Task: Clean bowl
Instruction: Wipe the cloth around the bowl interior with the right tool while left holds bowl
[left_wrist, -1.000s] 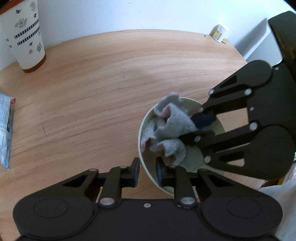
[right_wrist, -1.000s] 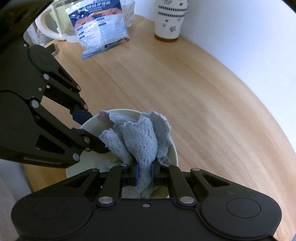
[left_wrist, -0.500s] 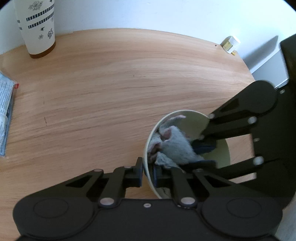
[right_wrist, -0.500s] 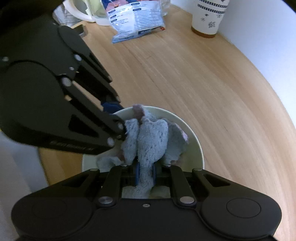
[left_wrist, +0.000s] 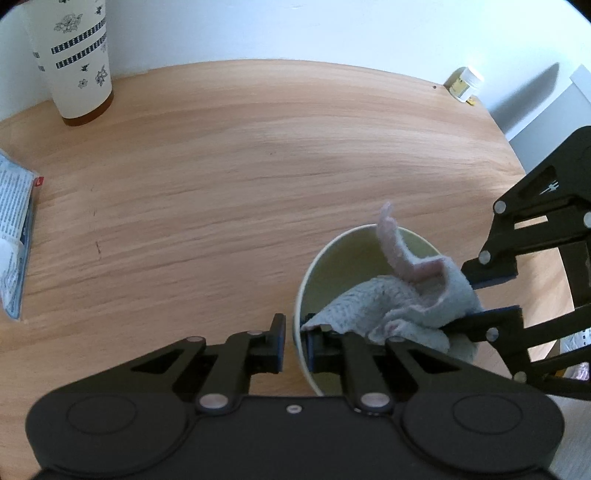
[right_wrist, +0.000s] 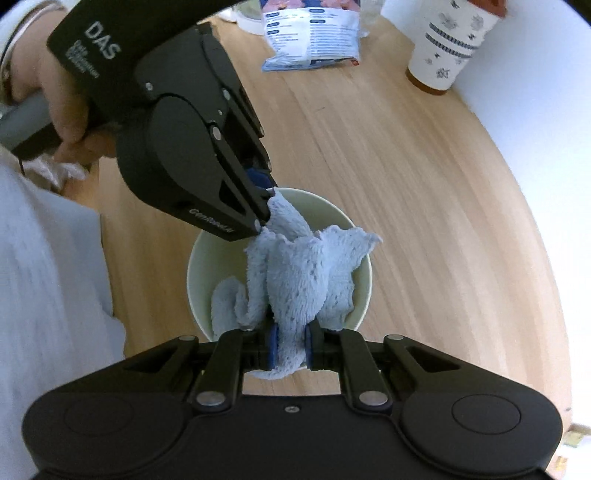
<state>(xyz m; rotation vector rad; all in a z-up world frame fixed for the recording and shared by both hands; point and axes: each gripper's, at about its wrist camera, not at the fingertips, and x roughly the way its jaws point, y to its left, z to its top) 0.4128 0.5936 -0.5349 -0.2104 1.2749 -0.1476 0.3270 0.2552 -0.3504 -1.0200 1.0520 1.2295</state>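
Note:
A pale green bowl (left_wrist: 343, 236) stands on the wooden table (left_wrist: 221, 184). In the left wrist view my left gripper (left_wrist: 295, 345) straddles its near rim, one finger outside and one inside. Its jaws are opening, and a thin gap shows between the outer pad and the wall. A grey-blue cloth (left_wrist: 388, 299) with a pink underside fills the bowl and pokes above the rim. My right gripper (right_wrist: 289, 350) is shut on a bunched fold of the cloth (right_wrist: 299, 273) over the bowl (right_wrist: 325, 203). The left gripper (right_wrist: 266, 199) meets the far rim there.
A patterned paper cup (left_wrist: 79, 66) stands at the back left by the wall, and a printed packet (left_wrist: 14, 236) lies at the left edge. A small jar (left_wrist: 463, 83) sits at the back right. A person's hand (right_wrist: 62, 110) holds the left gripper's handle.
My left gripper came down onto the bowl's rim, narrowed around it, then eased slightly apart. The right gripper rolled and rose a little, pulling the cloth up out of the bowl.

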